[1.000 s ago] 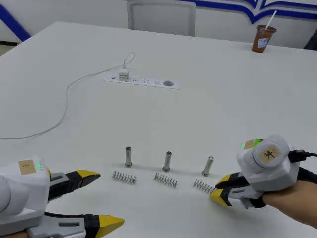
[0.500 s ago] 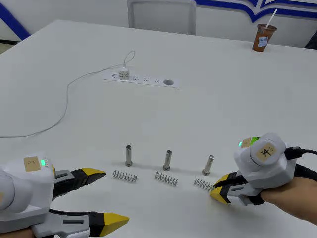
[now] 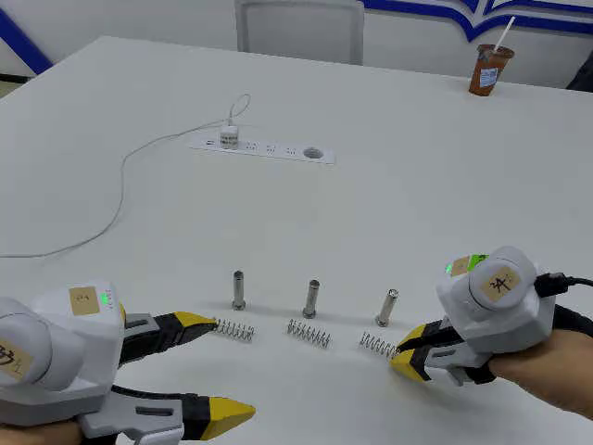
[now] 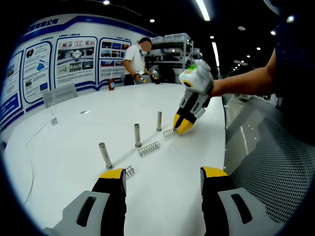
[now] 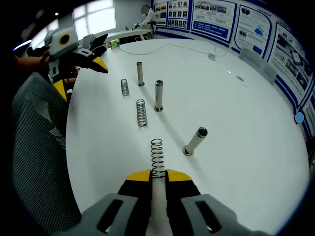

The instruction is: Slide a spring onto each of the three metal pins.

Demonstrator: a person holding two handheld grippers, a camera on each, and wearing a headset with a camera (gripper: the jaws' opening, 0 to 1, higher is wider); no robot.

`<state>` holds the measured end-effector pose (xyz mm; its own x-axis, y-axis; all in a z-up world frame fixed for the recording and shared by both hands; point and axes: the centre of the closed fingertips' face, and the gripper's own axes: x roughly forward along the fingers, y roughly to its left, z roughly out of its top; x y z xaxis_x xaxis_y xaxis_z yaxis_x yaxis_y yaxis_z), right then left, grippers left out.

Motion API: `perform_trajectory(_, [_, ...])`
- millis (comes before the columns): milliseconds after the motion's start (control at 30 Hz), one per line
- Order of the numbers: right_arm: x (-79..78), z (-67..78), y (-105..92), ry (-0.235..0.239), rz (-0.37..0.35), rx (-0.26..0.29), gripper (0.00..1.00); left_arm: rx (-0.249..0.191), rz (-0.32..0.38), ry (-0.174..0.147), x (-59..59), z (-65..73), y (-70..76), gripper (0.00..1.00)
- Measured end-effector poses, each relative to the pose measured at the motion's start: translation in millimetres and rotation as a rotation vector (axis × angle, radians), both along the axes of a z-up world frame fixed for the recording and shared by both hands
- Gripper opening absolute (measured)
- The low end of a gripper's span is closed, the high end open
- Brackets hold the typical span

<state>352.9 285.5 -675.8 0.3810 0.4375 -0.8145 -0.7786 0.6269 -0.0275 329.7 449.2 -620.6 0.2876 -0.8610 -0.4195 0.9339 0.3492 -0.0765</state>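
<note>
1. Left gripper (image 3: 232,364) has pushed in from the lower left of the head view. Its jaws are wide, and the upper tip now touches the left spring (image 3: 233,328).
2. Right gripper (image 3: 403,357), at lower right, has narrow jaws pinching the near end of the right spring (image 3: 378,345).
3. The middle spring (image 3: 309,334) lies flat on the table (image 3: 371,213) between them.
4. Left pin (image 3: 238,289), middle pin (image 3: 311,298) and right pin (image 3: 387,307) stand bare just above the springs.

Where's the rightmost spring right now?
Head view, lower right: the rightmost spring lies flat just in front of the right pin, with its near end between the fingers of the right gripper.
</note>
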Motion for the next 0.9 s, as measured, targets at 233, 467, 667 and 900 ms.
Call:
perform_trajectory(233, [-8.4, 12.6, 16.0, -0.004, 0.063, 0.006, 0.11, 0.009, -0.055, -0.010, -1.1, -0.5, -13.4, 0.60])
perform_trajectory(467, [-14.4, 23.3, 32.2, -0.001, 0.123, 0.009, 0.11, 0.016, -0.093, -0.017, -0.7, -2.2, -24.1, 0.58])
perform_trajectory(667, [-17.6, 30.6, 47.3, -0.007, 0.166, 0.019, 0.11, 0.015, -0.124, -0.023, -1.6, -2.0, -35.6, 0.56])
perform_trajectory(900, [-26.3, 35.4, 60.5, -0.004, 0.237, 0.012, 0.11, 0.028, -0.168, -0.026, -6.0, -3.2, -47.4, 0.53])
